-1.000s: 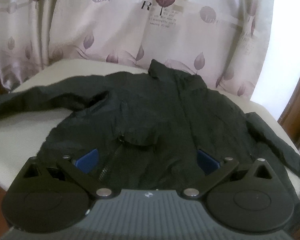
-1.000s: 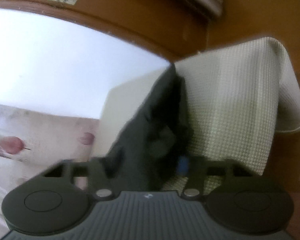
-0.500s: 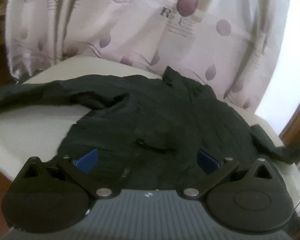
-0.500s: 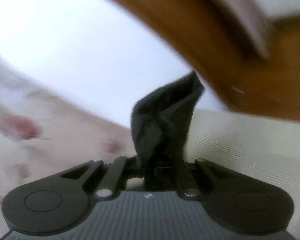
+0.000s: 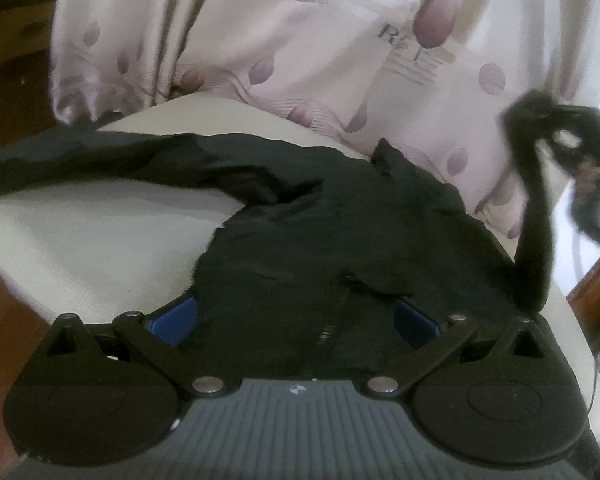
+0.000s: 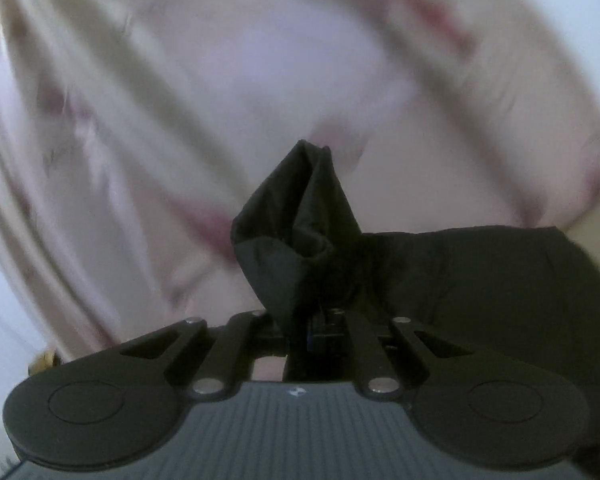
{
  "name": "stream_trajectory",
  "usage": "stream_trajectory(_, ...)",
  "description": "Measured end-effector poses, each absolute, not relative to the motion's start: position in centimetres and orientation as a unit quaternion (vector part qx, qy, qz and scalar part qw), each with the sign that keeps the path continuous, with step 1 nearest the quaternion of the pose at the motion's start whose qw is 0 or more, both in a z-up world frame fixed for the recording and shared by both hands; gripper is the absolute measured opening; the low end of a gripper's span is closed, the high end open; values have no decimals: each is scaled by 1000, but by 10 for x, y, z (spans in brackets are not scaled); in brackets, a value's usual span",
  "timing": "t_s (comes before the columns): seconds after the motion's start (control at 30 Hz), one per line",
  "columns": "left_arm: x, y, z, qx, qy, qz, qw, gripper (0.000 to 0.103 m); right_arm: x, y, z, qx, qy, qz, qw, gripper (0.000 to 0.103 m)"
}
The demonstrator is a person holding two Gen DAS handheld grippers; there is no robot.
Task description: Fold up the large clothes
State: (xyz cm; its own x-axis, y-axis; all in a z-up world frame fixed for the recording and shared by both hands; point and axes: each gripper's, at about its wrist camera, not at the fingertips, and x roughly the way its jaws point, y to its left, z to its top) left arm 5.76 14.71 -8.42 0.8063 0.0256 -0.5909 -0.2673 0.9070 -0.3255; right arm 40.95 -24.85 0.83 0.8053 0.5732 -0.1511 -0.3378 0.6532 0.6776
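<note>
The black jacket [image 5: 340,248] lay spread on the cream-covered worktop [image 5: 100,248]. At right of frame, the right hand-held gripper [image 6: 316,320] was clamped on its sleeve cuff [image 6: 296,224], raised, probably to fold inward. The left hand-held gripper [image 5: 296,316] hovered over the hem, jaws apart.

Large "R" legible on curtain [image 5: 392,34]; smaller print unreadable.
</note>
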Motion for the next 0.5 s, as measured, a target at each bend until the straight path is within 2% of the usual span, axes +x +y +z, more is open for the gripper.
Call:
stream_trajectory(0.27,57,179,-104,-226,311,101,917,103,399,-125,-95,230,295,282,884,7)
stream_trajectory(0.5,56,199,-115,-253,317,115,907,103,378,-75,-141,64,338,282,895,10)
